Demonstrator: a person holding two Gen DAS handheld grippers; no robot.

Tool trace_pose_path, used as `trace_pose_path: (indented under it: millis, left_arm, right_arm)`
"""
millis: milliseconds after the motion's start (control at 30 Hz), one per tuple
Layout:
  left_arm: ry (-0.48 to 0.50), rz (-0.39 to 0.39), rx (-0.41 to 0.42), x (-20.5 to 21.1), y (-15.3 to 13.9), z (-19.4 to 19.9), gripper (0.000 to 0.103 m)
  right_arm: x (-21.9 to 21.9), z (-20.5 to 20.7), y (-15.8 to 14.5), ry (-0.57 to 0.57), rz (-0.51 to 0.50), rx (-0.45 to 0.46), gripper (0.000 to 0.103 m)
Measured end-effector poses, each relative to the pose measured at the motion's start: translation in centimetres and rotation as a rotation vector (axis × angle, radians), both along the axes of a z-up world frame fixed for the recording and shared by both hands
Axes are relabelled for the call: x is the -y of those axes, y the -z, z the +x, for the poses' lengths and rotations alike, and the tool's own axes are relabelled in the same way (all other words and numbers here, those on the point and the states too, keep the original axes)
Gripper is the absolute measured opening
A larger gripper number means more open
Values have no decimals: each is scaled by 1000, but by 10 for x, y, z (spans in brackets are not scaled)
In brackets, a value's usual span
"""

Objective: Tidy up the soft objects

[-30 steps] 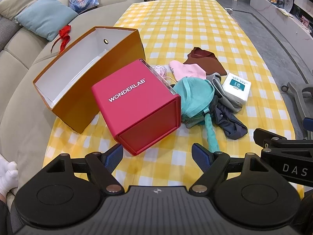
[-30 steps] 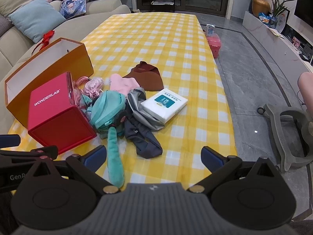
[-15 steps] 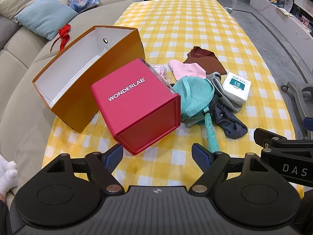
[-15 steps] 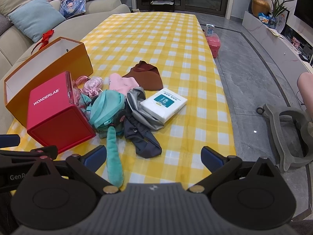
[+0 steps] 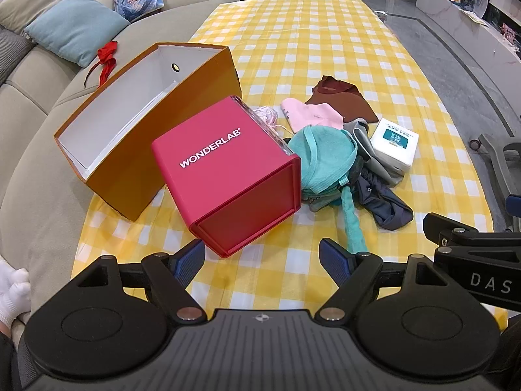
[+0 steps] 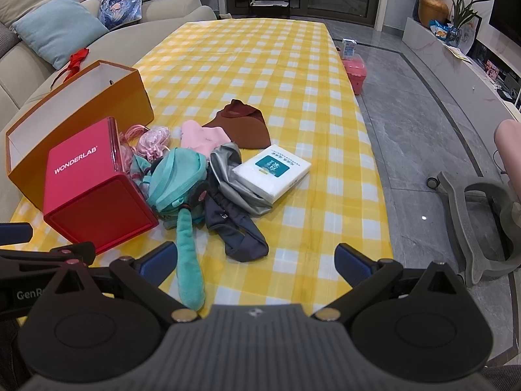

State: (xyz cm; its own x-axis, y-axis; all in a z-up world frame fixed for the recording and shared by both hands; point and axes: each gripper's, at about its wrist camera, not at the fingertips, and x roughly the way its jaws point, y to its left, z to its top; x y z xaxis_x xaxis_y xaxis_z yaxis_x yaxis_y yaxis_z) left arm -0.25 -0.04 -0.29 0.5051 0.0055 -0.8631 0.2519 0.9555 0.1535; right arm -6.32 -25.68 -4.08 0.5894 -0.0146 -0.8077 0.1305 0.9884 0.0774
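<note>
Both tools hang over the near edge of the counter [image 5: 293, 42], nothing gripped: the left gripper [image 5: 262, 259] has its fingers spread wide at the bottom of the left view, just short of the red WONDERLAB box [image 5: 224, 169], and the right gripper [image 6: 257, 260] shows its fingers equally wide at the bottom of the right view. The soft things sit in one heap at the middle of both frames: a teal plush piece [image 6: 177, 179] whose long tail [image 6: 190, 260] runs down toward the right gripper's left finger, a dark navy garment [image 6: 239, 233] touching it, a silver-grey cloth [image 6: 228, 176], a pink cloth [image 6: 202, 137], a brown cloth [image 6: 242, 125] and some pink ribbon-like material [image 6: 151, 138] beside the red box. A white tissue pack [image 6: 272, 171] rests against the grey cloth. The open orange box [image 5: 130, 123], at the left of the frame with its mouth facing up, looks like the intended receiver. Judging by this layout, sorting has not begun; the tail lying nearest the right gripper seems the easiest first grab.
</note>
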Motion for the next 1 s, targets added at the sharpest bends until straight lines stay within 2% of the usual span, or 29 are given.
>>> trace_pose_path:
  millis: [1000]
  left_arm:
    - [1,0,-10,0,12,1,93]
  right_arm:
    - [2,-1,5,-2,-14,-10,100]
